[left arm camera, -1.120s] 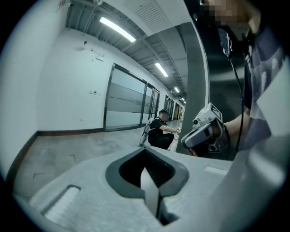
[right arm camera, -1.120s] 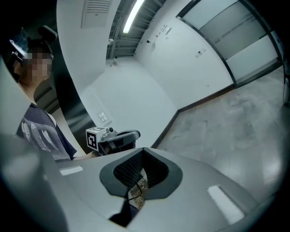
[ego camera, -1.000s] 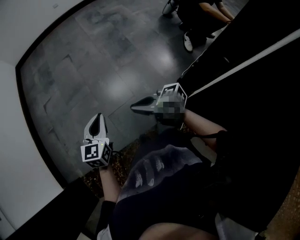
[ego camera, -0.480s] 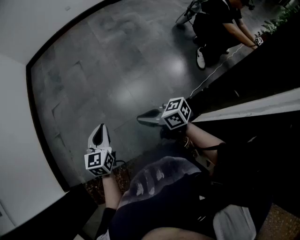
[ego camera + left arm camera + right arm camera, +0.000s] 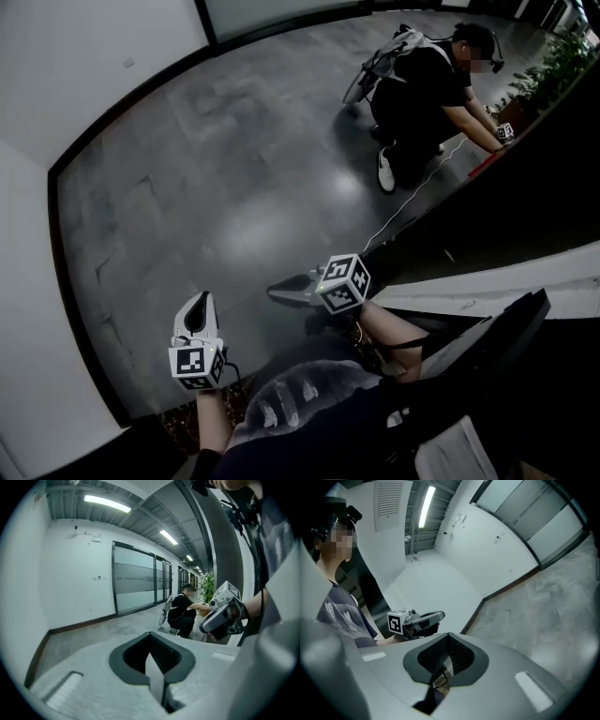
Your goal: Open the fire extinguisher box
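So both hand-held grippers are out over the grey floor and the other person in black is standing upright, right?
No. The other person is crouching low, not standing upright; the head view shows it. The left hand-held gripper and the right hand-held gripper are indeed out over the grey floor.

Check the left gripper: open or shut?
Shut. The left gripper has its jaws closed together in its own view, nothing between them.

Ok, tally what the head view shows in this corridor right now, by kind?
Hand-held grippers: 2 (left hand-held gripper, right hand-held gripper)
Crouching person: 1
White cable on the floor: 1
Leafy plant clump: 1
Total: 5
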Demonstrator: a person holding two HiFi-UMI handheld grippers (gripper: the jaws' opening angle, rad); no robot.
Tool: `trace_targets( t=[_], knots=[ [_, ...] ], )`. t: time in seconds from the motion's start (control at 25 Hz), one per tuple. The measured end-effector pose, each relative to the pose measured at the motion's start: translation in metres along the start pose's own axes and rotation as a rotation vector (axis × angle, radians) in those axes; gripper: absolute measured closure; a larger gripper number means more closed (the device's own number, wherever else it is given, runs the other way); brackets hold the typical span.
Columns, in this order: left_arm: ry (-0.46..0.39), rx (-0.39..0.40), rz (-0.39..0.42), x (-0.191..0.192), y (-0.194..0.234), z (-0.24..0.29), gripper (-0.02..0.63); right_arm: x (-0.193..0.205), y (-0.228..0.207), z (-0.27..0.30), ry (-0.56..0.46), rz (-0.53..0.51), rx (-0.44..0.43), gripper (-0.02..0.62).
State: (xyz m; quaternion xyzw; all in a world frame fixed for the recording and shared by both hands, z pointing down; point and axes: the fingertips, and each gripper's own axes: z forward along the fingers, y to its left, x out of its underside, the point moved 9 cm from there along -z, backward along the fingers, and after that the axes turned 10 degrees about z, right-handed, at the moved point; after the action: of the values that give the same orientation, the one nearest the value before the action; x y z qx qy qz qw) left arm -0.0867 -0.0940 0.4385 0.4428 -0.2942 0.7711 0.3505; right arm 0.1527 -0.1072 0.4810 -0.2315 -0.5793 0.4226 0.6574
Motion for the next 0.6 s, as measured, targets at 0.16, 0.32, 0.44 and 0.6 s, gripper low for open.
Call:
trace_targets(
  t=[0.16, 0.32, 0.44, 0.6],
  knots=[
    [-0.015, 0.007, 0.005, -0.007, -0.009, 0.017, 0.604, -0.009, -0.014, -0.008, 0.013, -0.041, 0.022, 0.594],
    [0.008, 0.038, -0.049, 0.011, -0.003, 0.014, 0.605, -0.005, -0.012, 0.004, 0.013, -0.012, 0.013, 0.594],
    [-0.031, 0.071, -0.067, 0.005, 0.007, 0.029, 0.606, -0.014, -0.010, -0.001, -0.023, 0.020, -0.007, 0.594],
    [-0.091, 0.115, -0.051, -0.004, 0.042, 0.057, 0.605, -0.045, -0.008, 0.014, -0.102, 0.016, -0.026, 0.594]
  ],
)
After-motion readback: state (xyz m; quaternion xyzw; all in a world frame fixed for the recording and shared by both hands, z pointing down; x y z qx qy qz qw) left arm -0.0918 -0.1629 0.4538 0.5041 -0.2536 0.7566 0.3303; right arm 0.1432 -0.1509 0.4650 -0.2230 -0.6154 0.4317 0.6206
